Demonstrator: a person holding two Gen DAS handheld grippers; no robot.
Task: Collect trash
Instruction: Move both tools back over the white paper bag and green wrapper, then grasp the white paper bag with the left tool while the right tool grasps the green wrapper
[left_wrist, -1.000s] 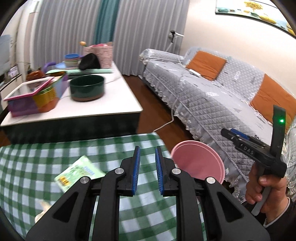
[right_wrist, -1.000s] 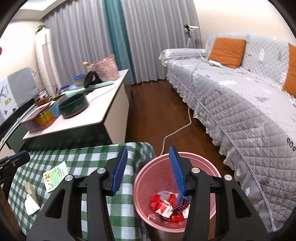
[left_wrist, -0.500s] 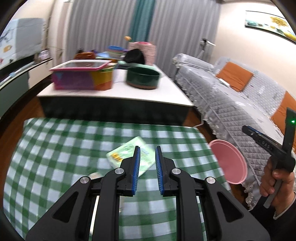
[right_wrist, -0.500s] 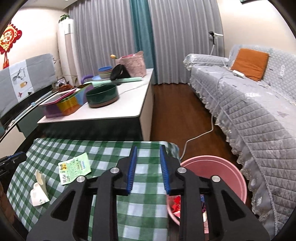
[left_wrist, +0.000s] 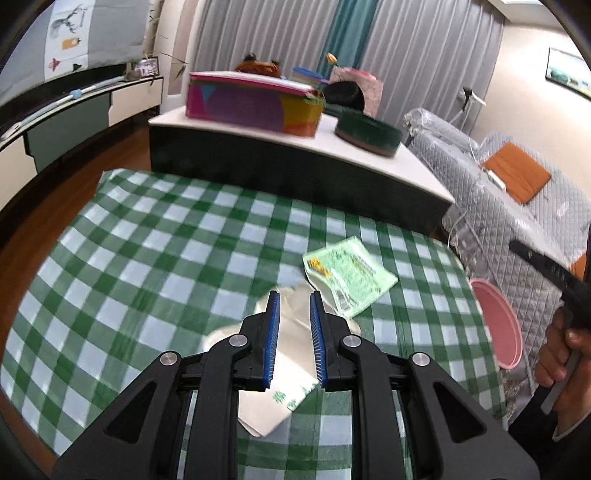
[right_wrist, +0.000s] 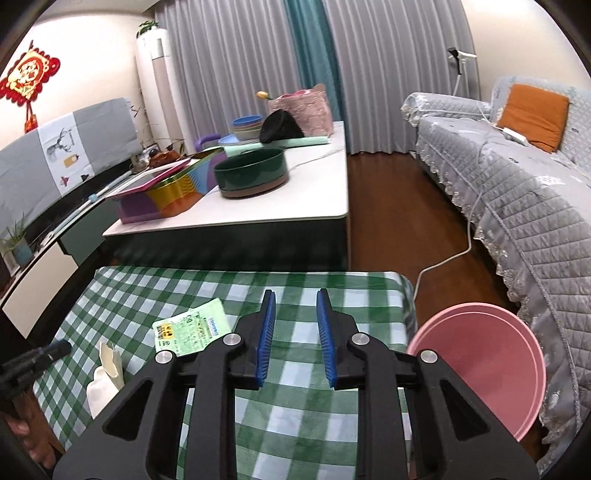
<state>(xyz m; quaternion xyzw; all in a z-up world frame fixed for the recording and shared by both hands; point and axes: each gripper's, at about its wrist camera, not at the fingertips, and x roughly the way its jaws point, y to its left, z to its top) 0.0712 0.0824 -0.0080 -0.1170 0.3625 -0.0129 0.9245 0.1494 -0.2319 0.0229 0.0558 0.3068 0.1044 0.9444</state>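
trash still on the checked tablecloth (left_wrist: 147, 266) comes to two pieces: a white torn wrapper (left_wrist: 280, 391) lying right under the left gripper (left_wrist: 294, 295), and a green printed packet (left_wrist: 349, 275) just beyond it, the two touching or overlapping at one corner. the pink bin (right_wrist: 480, 354) stands off the right edge of the table, against the draped sofa (right_wrist: 517, 192).

the left gripper's blue pads stand a narrow gap apart with nothing clamped between them — the wrapper shows through the gap, lying flat below. the right gripper (right_wrist: 294, 295) is likewise a little apart and empty, hovering over bare cloth between the packet and the bin.

judging by how things lie, the left side is lining up on the wrapper. the risks from here:
- the gap looks too narrow to straddle a crumpled edge; coming down like this, the tips could just press the wrapper flat or shove it along the cloth.
- the wrapper is thin and lies flat, so the tips may pinch the tablecloth with it and drag the cloth — and the packet — out of place.
- the packet sits so close that it might get caught along with it or be nudged toward the table edge.
- light film can slip out on the way to the bin.
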